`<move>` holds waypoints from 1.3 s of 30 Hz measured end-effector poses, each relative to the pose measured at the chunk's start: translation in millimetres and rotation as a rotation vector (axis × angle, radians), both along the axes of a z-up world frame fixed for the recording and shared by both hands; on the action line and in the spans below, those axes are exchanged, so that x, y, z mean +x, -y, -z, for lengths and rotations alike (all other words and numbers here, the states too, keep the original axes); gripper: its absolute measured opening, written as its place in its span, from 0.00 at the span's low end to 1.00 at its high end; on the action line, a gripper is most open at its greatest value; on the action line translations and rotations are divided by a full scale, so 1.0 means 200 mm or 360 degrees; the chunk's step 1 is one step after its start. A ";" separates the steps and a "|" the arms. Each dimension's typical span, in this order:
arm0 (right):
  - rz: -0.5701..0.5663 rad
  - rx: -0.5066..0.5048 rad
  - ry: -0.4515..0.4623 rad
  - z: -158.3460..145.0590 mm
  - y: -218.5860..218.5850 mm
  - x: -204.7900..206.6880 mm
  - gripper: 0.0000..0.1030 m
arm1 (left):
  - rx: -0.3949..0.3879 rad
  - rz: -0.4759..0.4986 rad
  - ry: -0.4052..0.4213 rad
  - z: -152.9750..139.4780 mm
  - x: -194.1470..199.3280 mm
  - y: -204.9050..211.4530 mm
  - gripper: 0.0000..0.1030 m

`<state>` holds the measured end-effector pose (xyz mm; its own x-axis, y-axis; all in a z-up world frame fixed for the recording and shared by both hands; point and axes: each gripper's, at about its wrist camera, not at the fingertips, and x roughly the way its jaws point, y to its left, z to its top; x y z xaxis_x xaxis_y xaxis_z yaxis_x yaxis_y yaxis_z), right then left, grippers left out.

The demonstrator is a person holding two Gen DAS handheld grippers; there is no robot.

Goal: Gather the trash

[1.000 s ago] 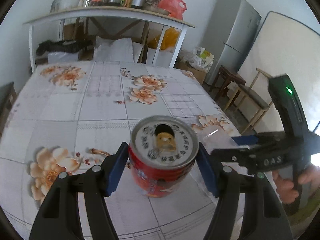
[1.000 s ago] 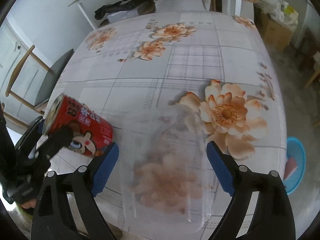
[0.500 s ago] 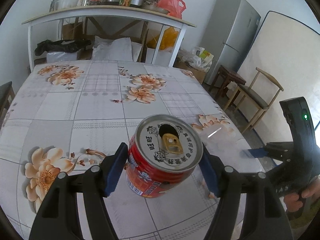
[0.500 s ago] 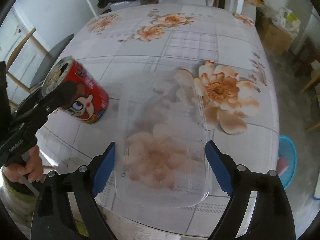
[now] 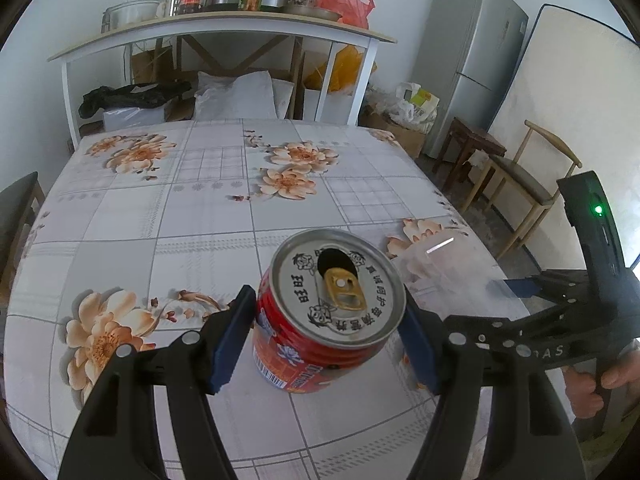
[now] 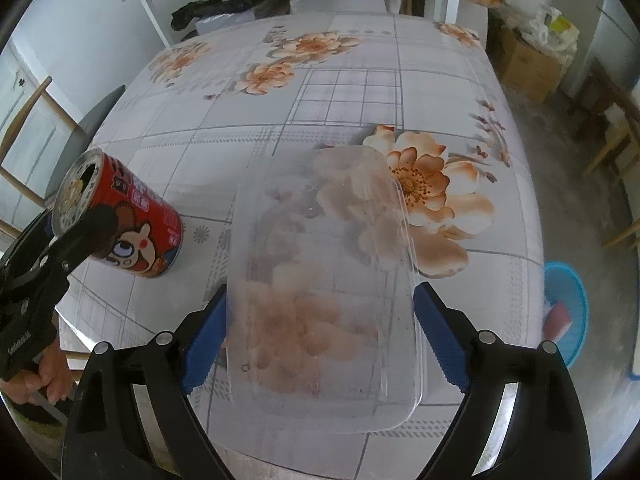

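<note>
While the left claw clamps the tilted red can just above the surface, the right claw spans the clear plastic tray crosswise, its long axis pointing away, jaws opening slightly.

Black gripper frames, blue pads, silver screws

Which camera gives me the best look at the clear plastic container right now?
The right wrist view: the clear plastic container fills the centre, between the right gripper's pads. The left wrist view catches only a faint edge of it behind the red can.
</note>
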<state>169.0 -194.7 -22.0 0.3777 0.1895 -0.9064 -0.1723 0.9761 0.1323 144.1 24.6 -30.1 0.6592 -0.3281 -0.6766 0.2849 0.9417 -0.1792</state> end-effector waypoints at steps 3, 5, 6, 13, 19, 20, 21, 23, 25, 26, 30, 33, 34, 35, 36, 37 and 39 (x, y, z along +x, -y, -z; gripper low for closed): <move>0.0024 0.0012 0.0005 0.00 0.01 0.00 0.82 | 0.0014 -0.0002 -0.0002 0.00 0.00 0.01 0.66; 0.0030 0.0014 0.0008 0.00 0.02 0.00 0.81 | 0.0017 -0.0006 -0.0007 0.00 -0.01 0.01 0.65; 0.0034 0.0014 0.0013 0.00 0.02 0.00 0.81 | 0.0018 -0.0008 -0.0010 0.00 -0.01 0.01 0.65; 0.0079 0.0065 0.0016 -0.02 0.07 -0.02 0.79 | 0.0028 -0.0012 -0.0019 -0.01 -0.01 0.01 0.65; 0.0101 0.0105 0.0037 -0.06 0.10 -0.05 0.79 | 0.0027 -0.0018 -0.0013 -0.02 -0.02 0.00 0.65; 0.0104 0.0115 0.0041 -0.06 0.11 -0.06 0.79 | 0.0029 -0.0019 -0.0009 -0.02 -0.02 0.00 0.65; 0.0106 0.0123 0.0044 -0.07 0.11 -0.06 0.79 | 0.0032 -0.0020 -0.0001 -0.03 -0.03 0.00 0.65; 0.0107 0.0135 0.0050 -0.08 0.12 -0.07 0.78 | 0.0039 -0.0021 0.0013 -0.04 -0.04 0.00 0.65; 0.0113 0.0154 0.0059 -0.09 0.13 -0.07 0.78 | 0.0046 -0.0018 0.0022 -0.05 -0.06 0.01 0.65; 0.0116 0.0165 0.0063 -0.10 0.14 -0.08 0.78 | 0.0048 -0.0016 0.0028 -0.06 -0.07 0.01 0.65; 0.0126 0.0206 0.0090 -0.14 0.17 -0.11 0.78 | 0.0046 -0.0014 0.0049 -0.09 -0.09 0.02 0.65; 0.0133 0.0237 0.0130 -0.19 0.20 -0.14 0.78 | 0.0042 -0.0011 0.0070 -0.13 -0.11 0.04 0.65; 0.0135 0.0249 0.0142 -0.20 0.22 -0.15 0.78 | 0.0044 -0.0008 0.0077 -0.14 -0.12 0.05 0.65; 0.0139 0.0260 0.0152 -0.21 0.23 -0.16 0.78 | 0.0047 -0.0005 0.0086 -0.15 -0.13 0.06 0.65; 0.0148 0.0276 0.0164 -0.23 0.25 -0.17 0.78 | 0.0048 -0.0001 0.0095 -0.17 -0.14 0.07 0.65; 0.0158 0.0288 0.0173 -0.24 0.27 -0.18 0.78 | 0.0049 0.0007 0.0106 -0.19 -0.15 0.08 0.65; 0.0186 0.0314 0.0192 -0.26 0.32 -0.21 0.78 | 0.0051 0.0023 0.0124 -0.22 -0.16 0.12 0.65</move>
<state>126.6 -258.5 29.2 0.5108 0.3068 -0.8031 -0.0858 0.9477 0.3075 112.8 0.0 13.3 0.7055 -0.3166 -0.6340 0.3101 0.9424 -0.1255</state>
